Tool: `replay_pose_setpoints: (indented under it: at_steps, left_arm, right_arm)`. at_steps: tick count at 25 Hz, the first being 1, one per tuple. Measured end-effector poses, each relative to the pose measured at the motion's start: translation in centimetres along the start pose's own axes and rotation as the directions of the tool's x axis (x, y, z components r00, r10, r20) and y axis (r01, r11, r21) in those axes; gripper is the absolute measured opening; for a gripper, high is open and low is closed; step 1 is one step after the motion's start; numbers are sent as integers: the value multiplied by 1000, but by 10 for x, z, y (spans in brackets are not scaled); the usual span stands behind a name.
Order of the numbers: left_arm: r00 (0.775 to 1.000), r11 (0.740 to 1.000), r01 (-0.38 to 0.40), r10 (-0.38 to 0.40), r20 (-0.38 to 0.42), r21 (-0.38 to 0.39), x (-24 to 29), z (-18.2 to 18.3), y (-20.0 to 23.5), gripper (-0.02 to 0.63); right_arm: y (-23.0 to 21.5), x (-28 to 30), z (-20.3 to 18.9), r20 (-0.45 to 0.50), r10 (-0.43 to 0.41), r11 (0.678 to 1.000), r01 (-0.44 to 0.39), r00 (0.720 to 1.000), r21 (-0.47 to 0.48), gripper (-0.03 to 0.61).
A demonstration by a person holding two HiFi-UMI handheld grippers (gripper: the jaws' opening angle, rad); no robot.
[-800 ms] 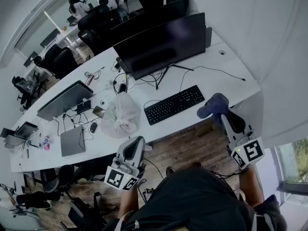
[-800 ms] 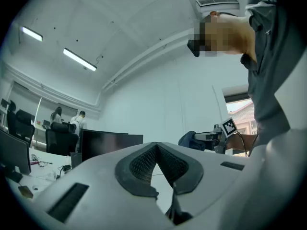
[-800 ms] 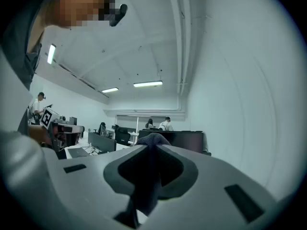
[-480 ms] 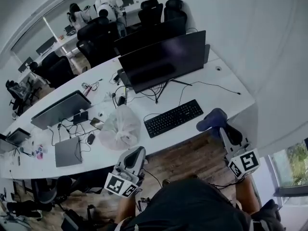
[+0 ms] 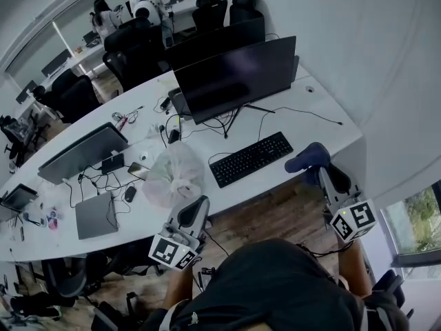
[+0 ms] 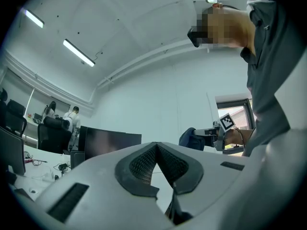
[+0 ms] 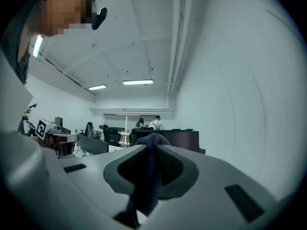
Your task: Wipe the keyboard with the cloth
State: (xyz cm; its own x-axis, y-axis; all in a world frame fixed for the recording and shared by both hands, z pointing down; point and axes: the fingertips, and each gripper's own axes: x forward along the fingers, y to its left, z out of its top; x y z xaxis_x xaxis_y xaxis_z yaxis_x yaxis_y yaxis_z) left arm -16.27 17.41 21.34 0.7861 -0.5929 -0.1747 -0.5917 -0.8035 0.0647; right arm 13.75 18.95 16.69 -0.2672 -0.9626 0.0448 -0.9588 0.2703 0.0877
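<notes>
A black keyboard [image 5: 251, 158] lies on the white desk [image 5: 324, 126] in front of a dark monitor [image 5: 234, 74]. My right gripper [image 5: 318, 169] hangs just off the desk's front edge, right of the keyboard, shut on a dark blue cloth [image 5: 308, 156]. In the right gripper view the cloth [image 7: 149, 174] hangs pinched between the jaws and points upward. My left gripper [image 5: 196, 211] is below the desk's front edge, left of the keyboard, shut with nothing in it; its fingertips [image 6: 156, 147] meet. The left gripper view also shows the cloth [image 6: 188, 137].
A crumpled clear plastic bag [image 5: 172, 174] sits left of the keyboard. Cables [image 5: 207, 123] run under the monitor. Further left lie a second screen [image 5: 83, 150] and a closed laptop [image 5: 93, 216]. Office chairs [image 5: 138, 47] and people stand behind the desk.
The head view has shifted a little. Both grippers stay near the desk's front edge, the right one still holding the cloth beside the keyboard.
</notes>
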Motion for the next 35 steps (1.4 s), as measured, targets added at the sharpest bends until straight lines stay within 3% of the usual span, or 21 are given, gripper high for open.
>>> replay_pose_setpoints:
  at_steps: [5,9,14,26,35]
  left_arm:
    - [1000,999,-15,15,1,-32,0,-8,19,3]
    - [998,995,-66,64,-25,-76,11,-4,20,3]
    - [991,992,-122,121,-56,-22,39,-8,31,2]
    - [952,965,-260,251,-173,-27,168,-55,35,3]
    - [916,935,-354,337,-215,-40,186,-75,52,3]
  right_arm:
    - [6,15,-4,-22,-11,1000,10,1000,-22,48]
    - [-4,27,-2,-70,35,999,-37,997,-20,48]
    - [-29,69,-18,-57,99,995,-99,993,4,48]
    - [-146,181,-91,-106,262,964,-254,959,79,48]
    - [-149,241,-130,-150,361,930,-345,920,124,48]
